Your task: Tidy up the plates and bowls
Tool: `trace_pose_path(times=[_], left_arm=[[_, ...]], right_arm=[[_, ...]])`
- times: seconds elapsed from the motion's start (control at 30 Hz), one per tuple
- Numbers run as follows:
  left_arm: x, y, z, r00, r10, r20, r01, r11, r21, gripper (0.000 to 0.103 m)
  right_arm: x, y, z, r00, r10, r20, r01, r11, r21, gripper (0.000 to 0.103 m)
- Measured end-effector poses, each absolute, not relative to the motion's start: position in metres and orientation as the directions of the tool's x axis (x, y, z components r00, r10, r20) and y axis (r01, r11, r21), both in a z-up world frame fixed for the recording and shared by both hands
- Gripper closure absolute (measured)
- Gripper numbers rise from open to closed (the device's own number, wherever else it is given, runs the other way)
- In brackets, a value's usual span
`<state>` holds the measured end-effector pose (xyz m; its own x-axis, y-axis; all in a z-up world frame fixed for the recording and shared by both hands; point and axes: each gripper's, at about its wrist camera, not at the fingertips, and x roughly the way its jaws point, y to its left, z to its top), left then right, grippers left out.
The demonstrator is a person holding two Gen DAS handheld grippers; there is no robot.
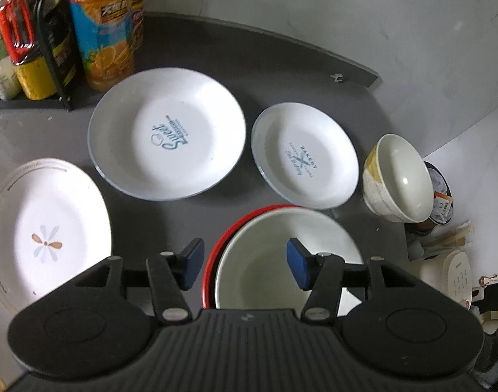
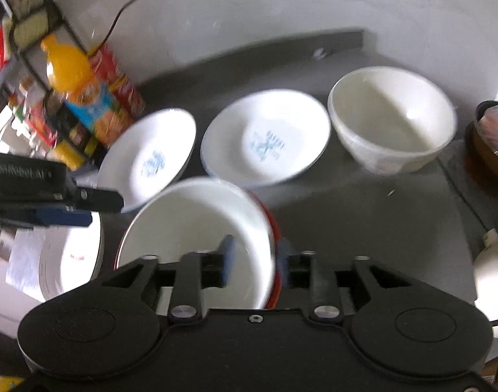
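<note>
Right wrist view shows your right gripper (image 2: pixel 254 263) straddling the near rim of the white ceramic bowl (image 2: pixel 196 228) nested in the red-rimmed bowl (image 2: pixel 275 228), pads either side of the wall; whether it pinches yet, I cannot tell (the frame is blurred). Your left gripper (image 1: pixel 245 264) hangs wide open and empty just over that bowl. Squeeze both rims squarely, lift level, and clear the small white "Bakery" plate (image 1: pixel 306 156) just behind before heading for the cream bowl (image 2: pixel 392 117) on the dark grey counter (image 1: pixel 363 104)
</note>
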<state>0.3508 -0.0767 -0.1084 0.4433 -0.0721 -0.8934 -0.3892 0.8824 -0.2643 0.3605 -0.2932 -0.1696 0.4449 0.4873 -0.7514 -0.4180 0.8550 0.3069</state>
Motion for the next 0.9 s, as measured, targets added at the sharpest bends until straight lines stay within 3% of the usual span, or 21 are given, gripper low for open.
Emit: trace_pose_path(times=[0.37,0.53,0.9], left_arm=[[0.381,-0.117,-0.101,0.471,-0.075,-0.879,-0.334,0.907,-0.256,0.044],[0.400,-0.137,-0.103,0.478,-0.081,-0.875,-0.305,0.919,-0.252,0.044],[0.440,-0.180,-0.121,0.483,-0.077,-0.872,-0.242,0.946,-0.218,0.044]], right_arm=[[0.390,-0.346,-0.156,0.518,0.492,-0.700,-0.340,0.869,0.360,0.070],[0.401,-0.370,-0.158,0.560,0.459,-0.690,-0.307,0.888,0.342,0.063],[0.437,-0.412,-0.175,0.619,0.409,-0.670,-0.199,0.908,0.369,0.063]])
